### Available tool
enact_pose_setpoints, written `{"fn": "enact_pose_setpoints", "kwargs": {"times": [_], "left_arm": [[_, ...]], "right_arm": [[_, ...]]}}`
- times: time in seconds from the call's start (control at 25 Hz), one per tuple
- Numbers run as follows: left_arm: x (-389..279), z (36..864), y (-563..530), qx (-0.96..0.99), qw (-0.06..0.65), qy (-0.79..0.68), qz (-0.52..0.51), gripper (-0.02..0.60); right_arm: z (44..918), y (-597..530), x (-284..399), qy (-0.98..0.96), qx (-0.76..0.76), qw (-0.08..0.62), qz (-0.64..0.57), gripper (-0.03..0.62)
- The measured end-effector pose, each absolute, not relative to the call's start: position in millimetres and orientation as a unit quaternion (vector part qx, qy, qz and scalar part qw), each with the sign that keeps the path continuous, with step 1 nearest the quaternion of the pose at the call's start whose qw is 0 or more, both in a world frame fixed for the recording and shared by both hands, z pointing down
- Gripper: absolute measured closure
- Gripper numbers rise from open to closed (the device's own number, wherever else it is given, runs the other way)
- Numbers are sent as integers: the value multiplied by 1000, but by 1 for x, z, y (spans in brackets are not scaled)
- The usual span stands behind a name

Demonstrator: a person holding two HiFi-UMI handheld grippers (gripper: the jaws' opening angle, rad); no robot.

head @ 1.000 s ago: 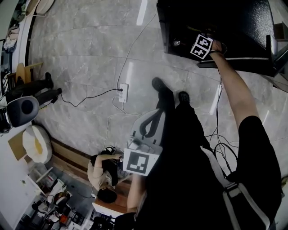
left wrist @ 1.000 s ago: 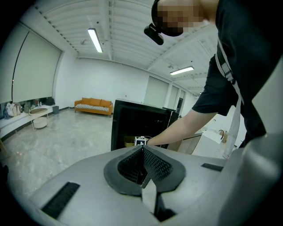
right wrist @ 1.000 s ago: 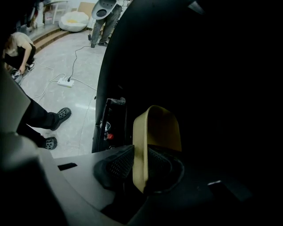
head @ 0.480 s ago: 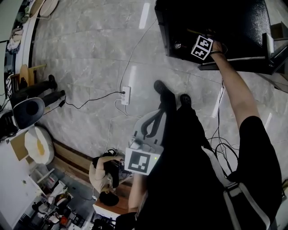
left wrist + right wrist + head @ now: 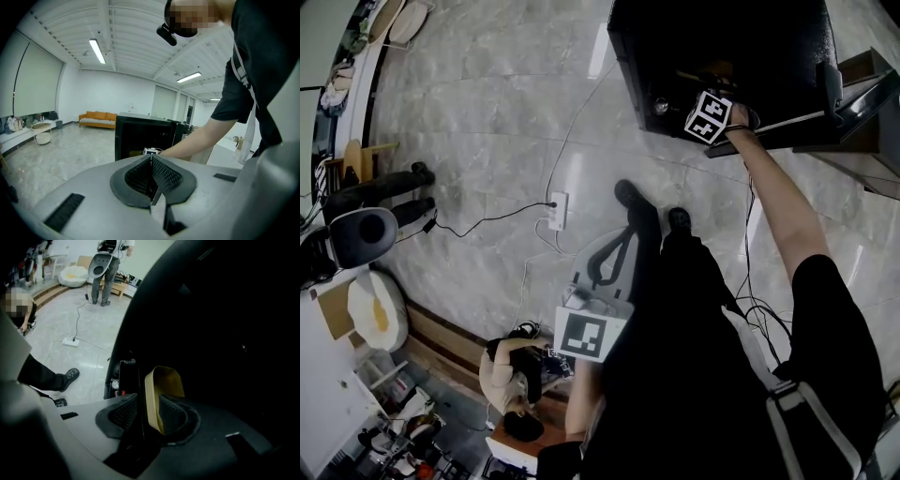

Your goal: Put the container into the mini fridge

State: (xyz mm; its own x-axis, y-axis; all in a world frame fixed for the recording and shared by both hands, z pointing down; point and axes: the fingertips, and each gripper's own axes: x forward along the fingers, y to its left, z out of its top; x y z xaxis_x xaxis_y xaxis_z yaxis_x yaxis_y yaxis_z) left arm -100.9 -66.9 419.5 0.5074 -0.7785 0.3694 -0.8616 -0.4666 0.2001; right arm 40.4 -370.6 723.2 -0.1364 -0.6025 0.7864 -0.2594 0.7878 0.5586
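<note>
Head view: looking steeply down on a glossy, pale grey stone floor (image 5: 478, 112) streaked with reflected ceiling light. At the top, a black mini fridge (image 5: 722, 47), open on its near side, the inside too dark to read. On the bare floor below it, a white power strip (image 5: 557, 208). Along the lower left edge, a white beanbag (image 5: 370, 314), a low wooden step (image 5: 441, 333) and a seated person (image 5: 514, 370). Right forearm (image 5: 773, 202) stretched to the fridge mouth, with a marker cube (image 5: 709, 116) at the opening. Low before the body and well apart from the fridge, the left gripper (image 5: 614, 253).

Left gripper view: a wide white room with strip lights (image 5: 97, 50) on a ribbed ceiling. Against the far wall, an orange sofa (image 5: 97, 119); at the left, a round side table (image 5: 43, 133); shiny floor in between. Straight ahead, the fridge, black and open. Jaws pressed flat together, holding nothing.

Right gripper view: the right gripper (image 5: 147, 400) pointing into the fridge's black interior. Jaws spread wide, having just been opening. Between the pads, the near wall of the tan container (image 5: 164, 380), nearer the right pad, with a clear gap to the left one, so not squeezed. Container itself inside the fridge, whatever it rests on lost in the dark. Outside, to the left, the same grey floor, the power strip, a black shoe (image 5: 70, 376) and, at the far end, a standing person (image 5: 108, 282).
</note>
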Motion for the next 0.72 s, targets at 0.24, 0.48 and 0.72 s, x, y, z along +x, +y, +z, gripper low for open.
{"fn": "enact_pose_setpoints", "kwargs": {"times": [0.24, 0.48, 0.72], "left_arm": [[-88, 401, -55, 855, 158, -483, 104, 548], [-67, 395, -40, 862, 137, -480, 95, 548], [-55, 388, -26, 861, 131, -483, 93, 548]], "right_arm": [[688, -328, 31, -762, 278, 564, -154, 452], [642, -281, 28, -786, 281, 520, -178, 477], [592, -239, 36, -801, 291, 485, -196, 521]]}}
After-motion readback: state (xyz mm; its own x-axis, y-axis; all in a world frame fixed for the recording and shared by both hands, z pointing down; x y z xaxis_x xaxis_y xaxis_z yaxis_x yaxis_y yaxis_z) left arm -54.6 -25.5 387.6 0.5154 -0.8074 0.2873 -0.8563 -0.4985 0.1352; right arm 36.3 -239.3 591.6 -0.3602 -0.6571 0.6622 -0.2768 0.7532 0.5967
